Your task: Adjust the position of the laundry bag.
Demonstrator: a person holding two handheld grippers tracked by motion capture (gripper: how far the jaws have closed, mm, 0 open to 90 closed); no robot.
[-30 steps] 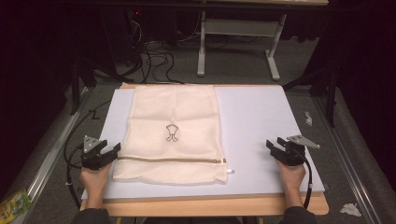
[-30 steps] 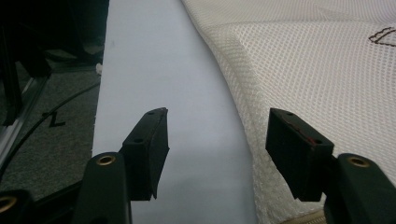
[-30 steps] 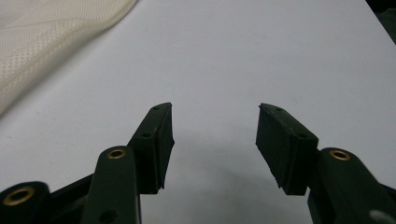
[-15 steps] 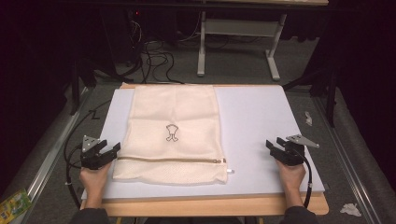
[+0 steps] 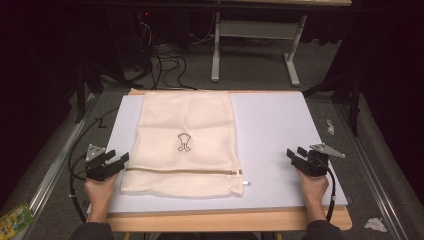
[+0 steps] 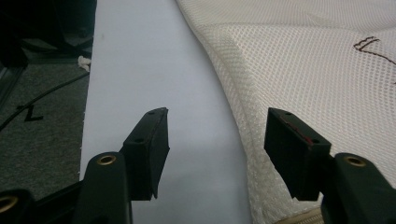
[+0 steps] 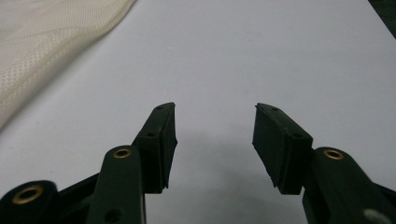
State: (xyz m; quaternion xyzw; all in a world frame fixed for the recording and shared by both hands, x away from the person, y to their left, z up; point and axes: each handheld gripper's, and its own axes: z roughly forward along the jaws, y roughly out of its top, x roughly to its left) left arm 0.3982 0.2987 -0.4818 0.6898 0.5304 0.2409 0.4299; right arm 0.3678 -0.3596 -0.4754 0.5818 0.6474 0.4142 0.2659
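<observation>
A cream mesh laundry bag (image 5: 185, 130) lies flat on the left half of the white board (image 5: 280, 130). It has a small dark emblem (image 5: 183, 142) and a zipper (image 5: 182, 171) near its front edge. My left gripper (image 5: 119, 159) rests at the bag's front left corner, open, and in the left gripper view (image 6: 217, 114) one jaw hangs over the bag's edge (image 6: 317, 70) and the other over bare board. My right gripper (image 5: 294, 152) sits on bare board at the right, open. Its jaws (image 7: 215, 108) have just been closing a little with nothing between them. The bag (image 7: 42, 42) lies off to their far left.
The board lies on a wooden table (image 5: 225, 220). Behind it stand a grey desk frame (image 5: 255, 45) and floor cables (image 5: 165, 60). A green packet (image 5: 12, 220) lies on the floor at the left, and crumpled paper (image 5: 375, 224) at the right.
</observation>
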